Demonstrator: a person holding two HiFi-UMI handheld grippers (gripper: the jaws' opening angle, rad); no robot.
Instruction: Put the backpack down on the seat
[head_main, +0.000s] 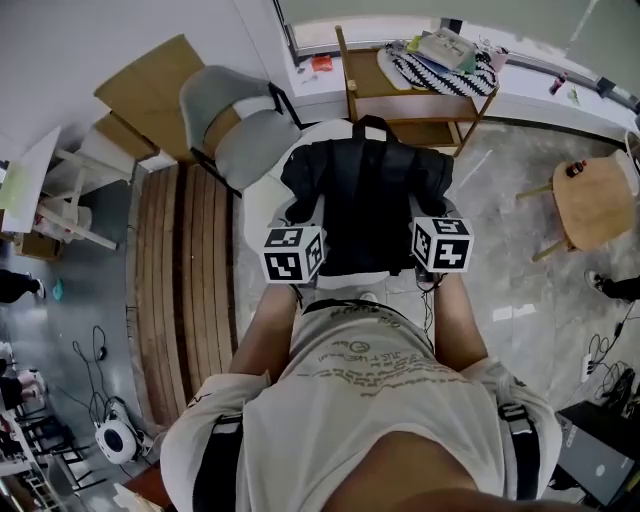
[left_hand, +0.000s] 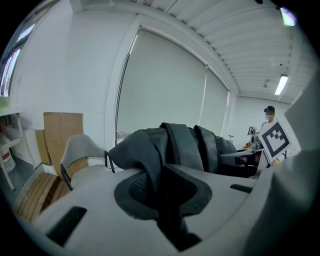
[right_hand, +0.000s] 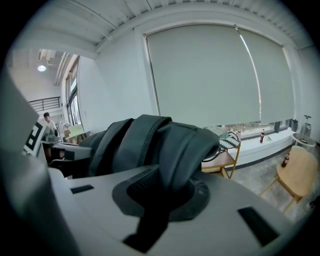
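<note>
Head view: black backpack (head_main: 365, 190) over white seat (head_main: 262, 205), contents hidden.

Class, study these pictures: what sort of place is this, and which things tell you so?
Probably an office or studio workroom: a big roller blind along one wall, a grey chair and a wooden chair standing about, and loose cables on the ground.

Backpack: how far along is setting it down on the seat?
Done: the black backpack is over the white seat. In hand: the left hand-held gripper and right hand-held gripper each clamp a fold of its fabric. Left: letting go; whether it already rests its weight on the seat cannot be told.
</note>
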